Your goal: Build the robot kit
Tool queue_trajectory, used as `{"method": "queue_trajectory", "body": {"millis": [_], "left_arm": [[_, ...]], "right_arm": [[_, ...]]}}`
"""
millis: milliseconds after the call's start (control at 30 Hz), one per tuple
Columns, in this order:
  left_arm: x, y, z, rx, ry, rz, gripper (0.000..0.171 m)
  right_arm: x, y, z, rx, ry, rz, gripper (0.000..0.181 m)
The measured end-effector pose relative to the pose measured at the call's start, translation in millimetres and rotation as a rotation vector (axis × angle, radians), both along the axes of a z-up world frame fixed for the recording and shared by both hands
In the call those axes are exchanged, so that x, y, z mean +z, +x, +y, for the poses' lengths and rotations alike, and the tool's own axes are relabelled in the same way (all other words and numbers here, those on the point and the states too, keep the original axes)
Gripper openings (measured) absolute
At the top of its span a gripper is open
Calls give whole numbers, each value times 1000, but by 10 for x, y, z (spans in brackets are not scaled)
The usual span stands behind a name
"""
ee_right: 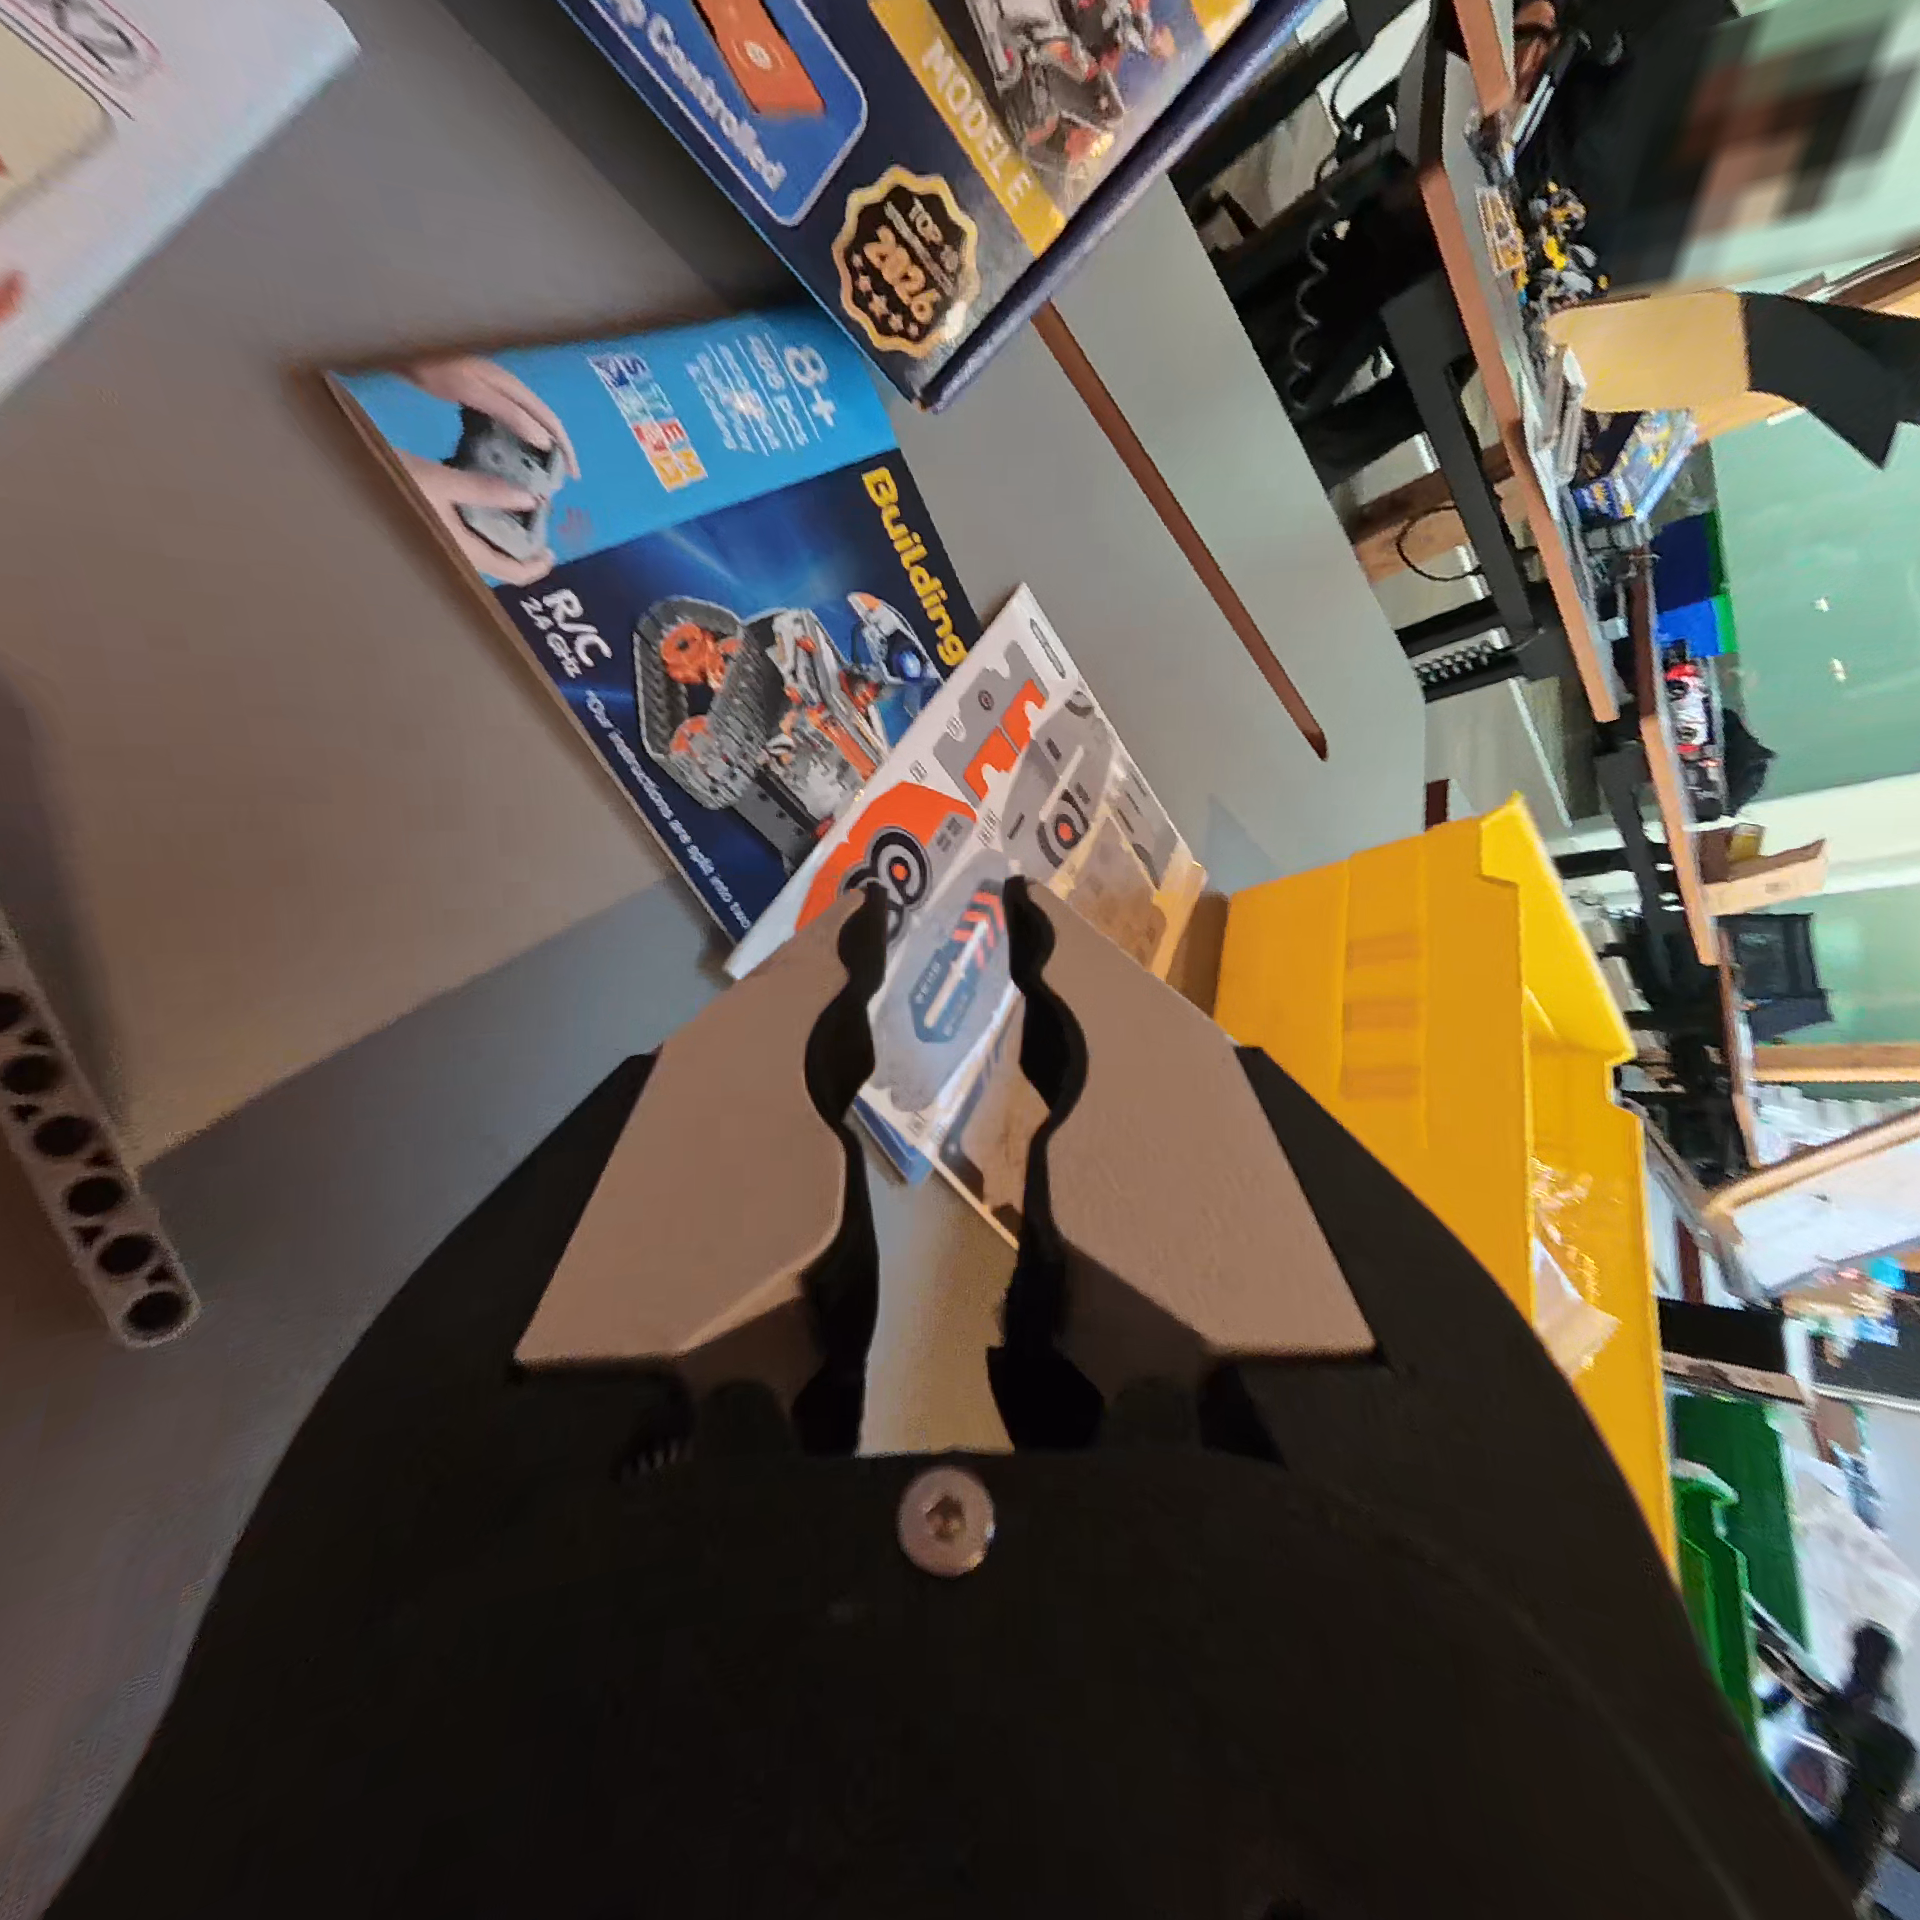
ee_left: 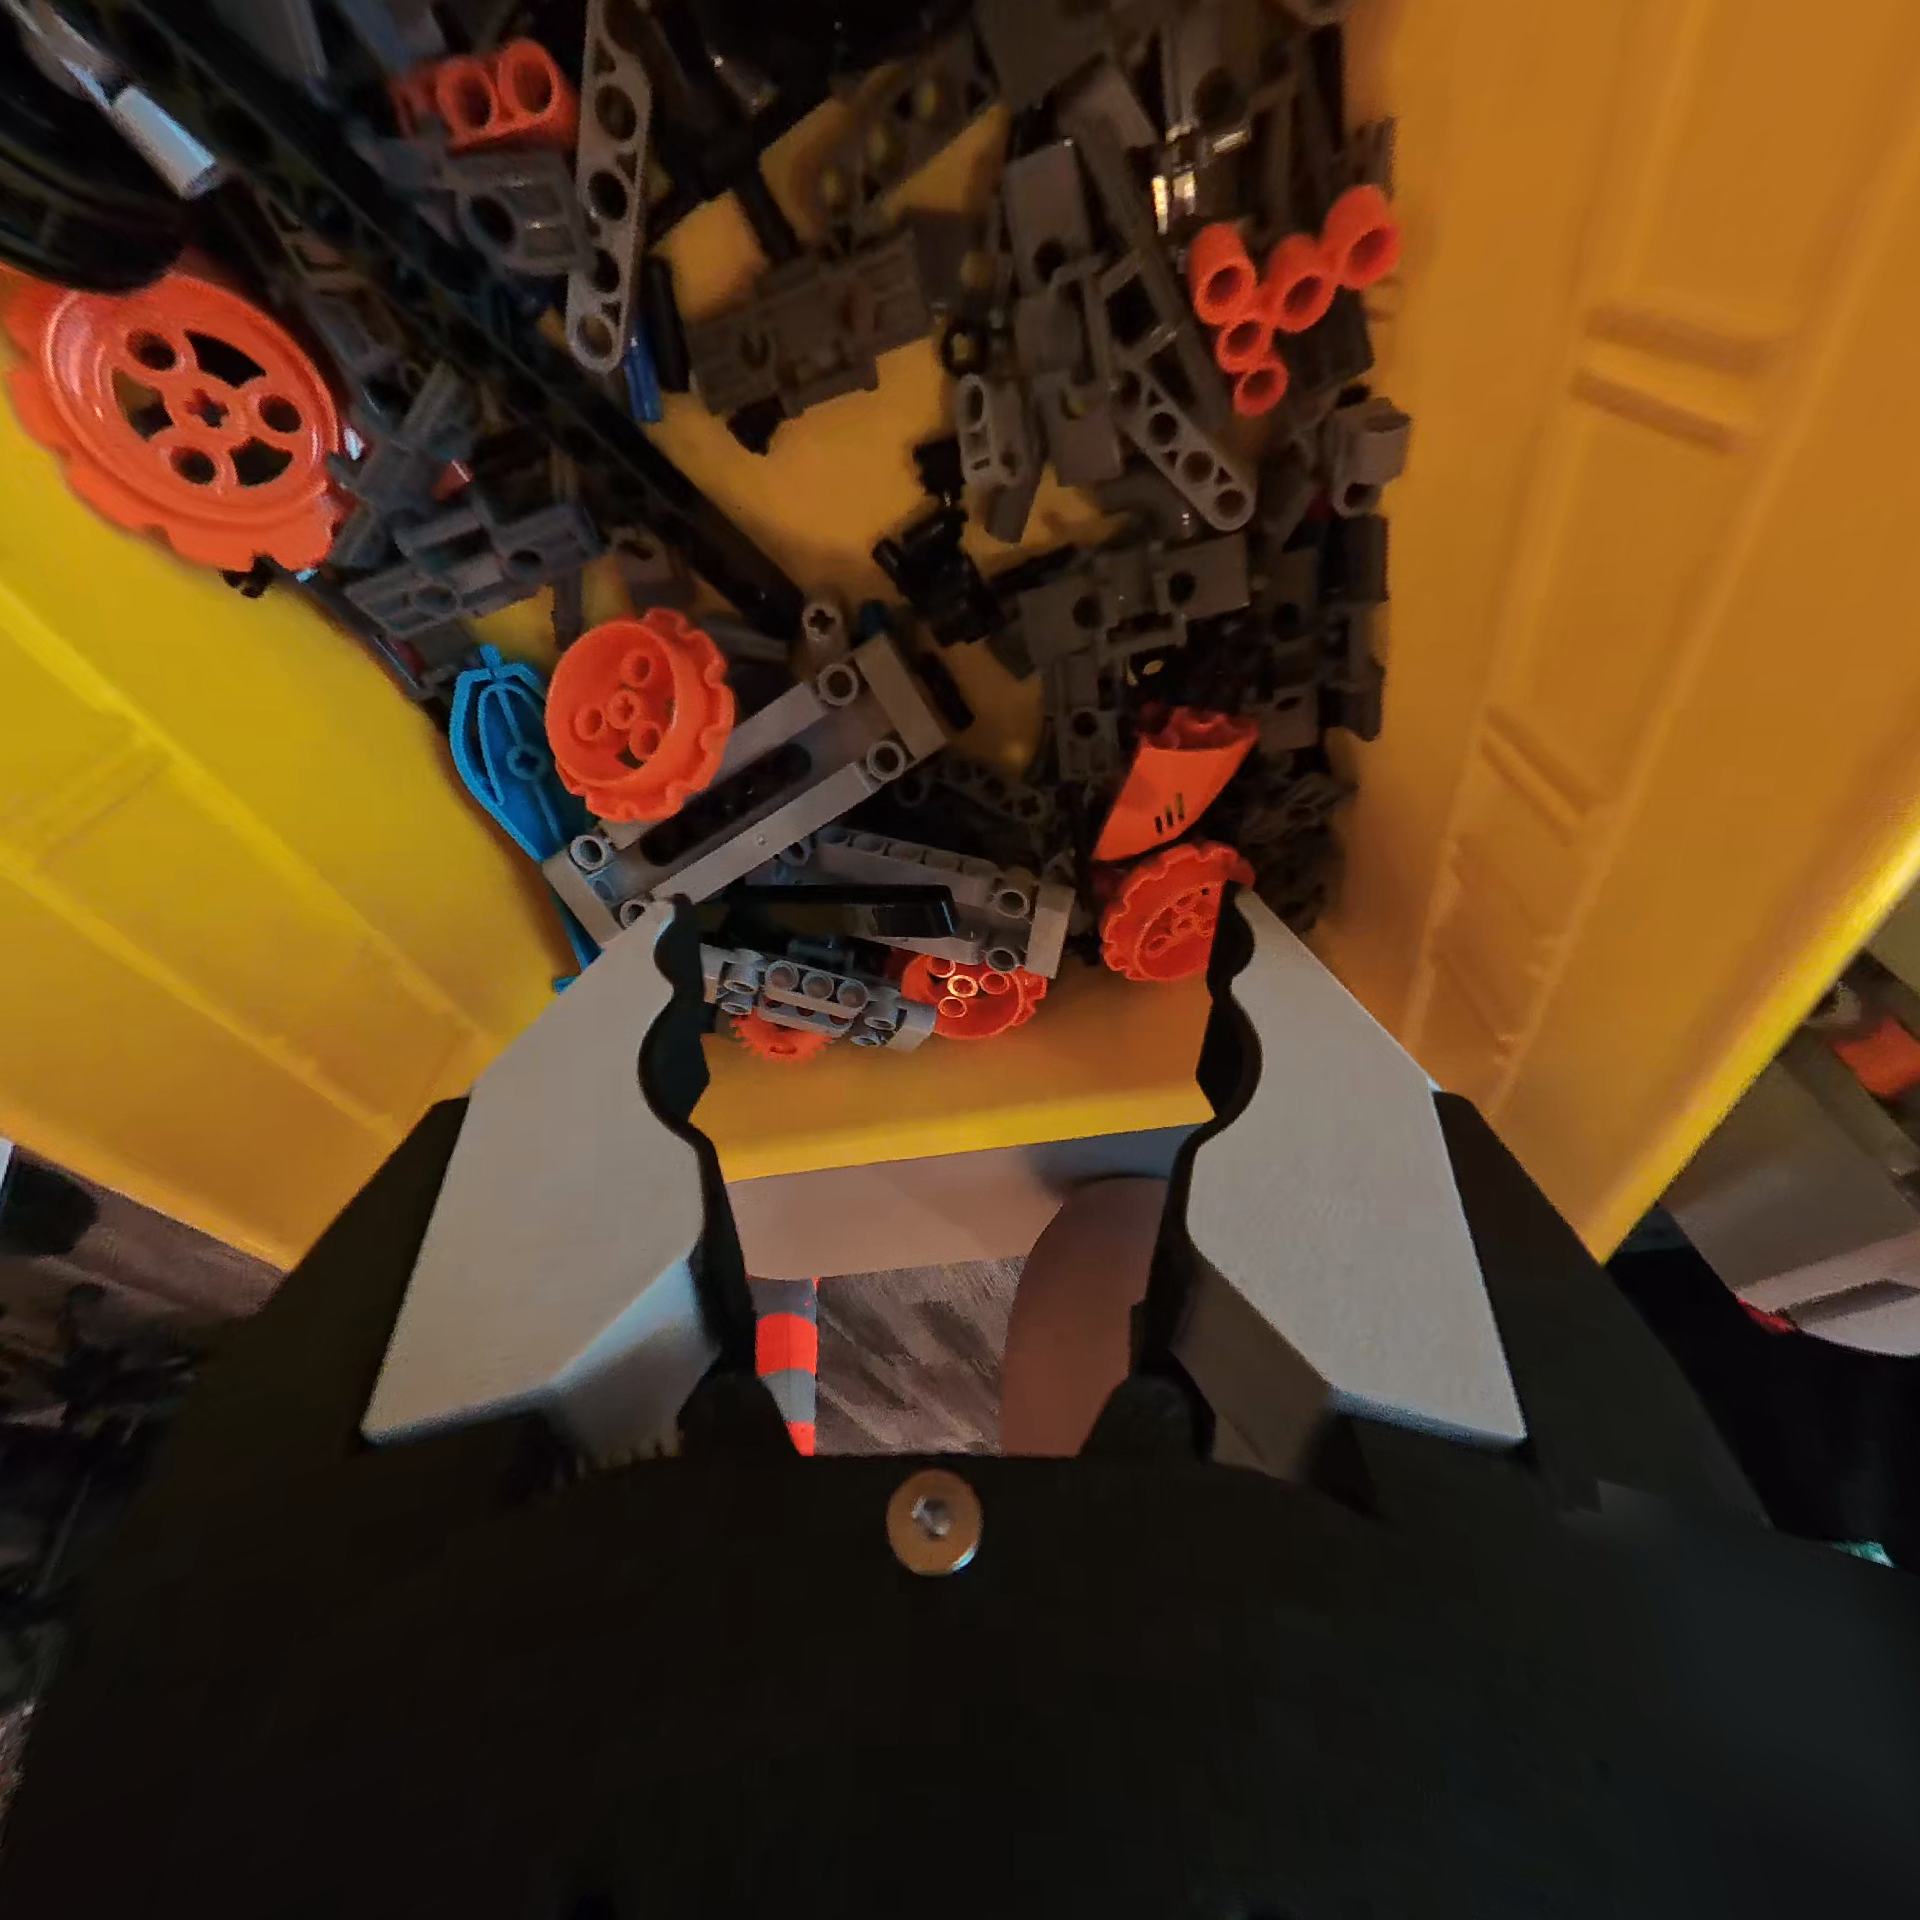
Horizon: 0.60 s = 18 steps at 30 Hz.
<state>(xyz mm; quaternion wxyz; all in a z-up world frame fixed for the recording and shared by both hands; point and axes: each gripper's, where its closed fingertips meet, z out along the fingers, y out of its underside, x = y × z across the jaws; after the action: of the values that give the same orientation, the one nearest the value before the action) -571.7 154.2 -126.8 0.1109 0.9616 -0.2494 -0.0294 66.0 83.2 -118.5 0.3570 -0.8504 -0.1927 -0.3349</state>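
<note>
In the left wrist view we see our left gripper [ee_left: 954,925] spread wide and empty over a yellow bin [ee_left: 1621,582] of grey, black and orange bricks [ee_left: 821,810]. In the right wrist view our right gripper [ee_right: 943,906] is nearly closed, gripping nothing, over a sticker sheet [ee_right: 1049,790] beside a booklet [ee_right: 665,582].

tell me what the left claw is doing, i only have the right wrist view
Observer: The left claw is open and holds nothing, reaching into a yellow bin.
Operator: whats in the bin
Observer: A heap of grey and black building pieces with orange wheels.
Operator: whats nearest the tips
Observer: A small grey beam piece and an orange wheel by one fingertip.
</note>
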Motion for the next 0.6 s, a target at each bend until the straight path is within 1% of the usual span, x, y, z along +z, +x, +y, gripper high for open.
{"method": "queue_trajectory", "body": {"millis": [133, 267, 433, 533, 600], "left_arm": [[-88, -90, -20, 38, -47, 54, 104], [-180, -85, -67, 32, -104, 69, 111], [-270, -172, -29, 25, -127, 170, 115], [-278, -175, -25, 25, -145, 185, 116], [-274, -154, -2, -2, -136, 172, 109]], "right_arm": [[43, 28, -15, -16, 14, -11, 22], [29, 11, -6, -6, 5, -19, 21], [2, 2, -2, 5, 1, 3, 21], [0, -11, -13, 16, 13, 42, 21], [-14, -7, -14, 18, 19, 70, 20]]}}
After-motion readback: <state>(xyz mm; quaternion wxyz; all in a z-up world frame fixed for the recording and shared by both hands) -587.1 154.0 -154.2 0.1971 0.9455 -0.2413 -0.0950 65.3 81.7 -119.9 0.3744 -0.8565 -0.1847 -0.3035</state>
